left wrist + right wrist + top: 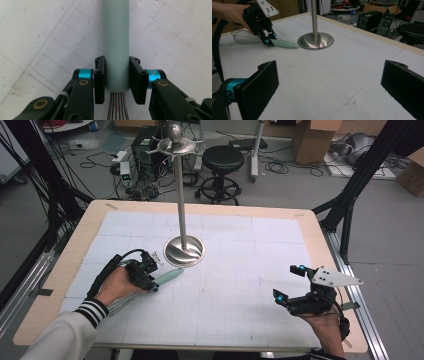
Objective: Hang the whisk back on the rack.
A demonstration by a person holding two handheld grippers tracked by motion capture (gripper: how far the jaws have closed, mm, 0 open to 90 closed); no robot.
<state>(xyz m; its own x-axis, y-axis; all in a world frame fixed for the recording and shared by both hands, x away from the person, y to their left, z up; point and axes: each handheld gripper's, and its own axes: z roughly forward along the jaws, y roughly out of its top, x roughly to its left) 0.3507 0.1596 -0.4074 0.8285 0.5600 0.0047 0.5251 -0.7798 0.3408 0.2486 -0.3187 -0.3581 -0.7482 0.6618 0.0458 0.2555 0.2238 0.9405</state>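
While the table (60,270) carried a white gridded mat, a steel stand (184,251) rose from its round base near the mat's centre, hooks at its top.

Item: whisk (245,36), pale green handle (117,45), wire loops. It lay flat at about eight o'clock from the stand's base, handle tip just beside the base rim, wires toward the person.

Item: left gripper (117,80). Its jaws bracketed the handle at the wire end, pads touching both sides: gripping the whisk.

Item: right gripper (289,283). At about four o'clock from the base, well apart from it, jaws spread wide, nothing between them.

Handling note, as judgement: the grip sat at the handle's very end, so the handle may tip in the grip on lifting; the pads should press firmly and squarely before a slow, level lift.
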